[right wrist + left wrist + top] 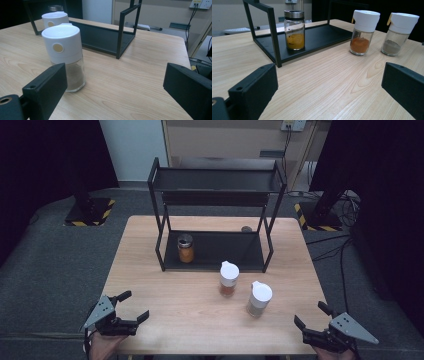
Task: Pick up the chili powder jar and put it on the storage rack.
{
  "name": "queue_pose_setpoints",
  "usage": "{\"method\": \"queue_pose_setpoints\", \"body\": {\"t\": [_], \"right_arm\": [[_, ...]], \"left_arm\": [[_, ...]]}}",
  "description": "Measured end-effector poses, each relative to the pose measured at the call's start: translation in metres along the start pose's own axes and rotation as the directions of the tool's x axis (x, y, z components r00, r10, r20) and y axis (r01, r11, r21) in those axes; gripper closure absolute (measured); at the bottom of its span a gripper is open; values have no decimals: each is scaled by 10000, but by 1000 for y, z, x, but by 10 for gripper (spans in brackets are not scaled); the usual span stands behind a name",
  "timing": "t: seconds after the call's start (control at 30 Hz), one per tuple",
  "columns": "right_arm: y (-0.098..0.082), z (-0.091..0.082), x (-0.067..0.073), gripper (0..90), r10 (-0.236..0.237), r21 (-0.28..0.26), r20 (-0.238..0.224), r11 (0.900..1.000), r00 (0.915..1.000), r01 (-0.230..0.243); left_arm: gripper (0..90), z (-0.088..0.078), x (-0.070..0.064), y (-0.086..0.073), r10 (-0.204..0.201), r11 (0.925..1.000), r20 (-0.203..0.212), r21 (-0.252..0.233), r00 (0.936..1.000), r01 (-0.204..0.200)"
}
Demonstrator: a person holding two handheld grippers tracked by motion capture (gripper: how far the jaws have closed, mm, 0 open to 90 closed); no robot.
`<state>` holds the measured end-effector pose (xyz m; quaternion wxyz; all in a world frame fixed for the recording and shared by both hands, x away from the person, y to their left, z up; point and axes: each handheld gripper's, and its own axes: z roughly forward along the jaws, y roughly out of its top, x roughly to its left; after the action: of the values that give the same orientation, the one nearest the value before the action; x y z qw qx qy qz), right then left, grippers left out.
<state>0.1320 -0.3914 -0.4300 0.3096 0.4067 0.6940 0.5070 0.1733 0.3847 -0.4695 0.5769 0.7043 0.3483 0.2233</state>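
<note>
The left gripper (133,306) sits at the near left corner of the wooden bench (150,285), its fingers (253,90) wide apart with nothing but bare wood between them. The right gripper (312,316) sits at the near right corner, its fingers (45,87) likewise spread wide and holding nothing. Between the two, toward the middle of the bench, stand two white-capped jars, both upright and just beside each other without touching: the jar of orange powder (228,279) close in front of the rack, and the jar of grey powder (259,298) a little nearer the person and more to the right. The right gripper view shows the grey jar near its left finger, but apart from it. A black metal rack (215,205) stands at the far middle of the bench, and a steel-lidded jar of yellow powder (185,248) stands upright on the left part of its lower shelf
</note>
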Motion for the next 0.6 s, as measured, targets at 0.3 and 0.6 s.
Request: {"method": "queue_pose_setpoints", "body": {"t": [0.3,0.6], "right_arm": [[3,1,2,53,2,67,4,10000,10000,-2],[8,-1,4,58,325,-104,-14,9994,9995,-325]], "left_arm": [[0,0,0,0,8,10000,48,16,10000,-8],[0,1,0,1,7,10000,80,45,10000,-8]]}}
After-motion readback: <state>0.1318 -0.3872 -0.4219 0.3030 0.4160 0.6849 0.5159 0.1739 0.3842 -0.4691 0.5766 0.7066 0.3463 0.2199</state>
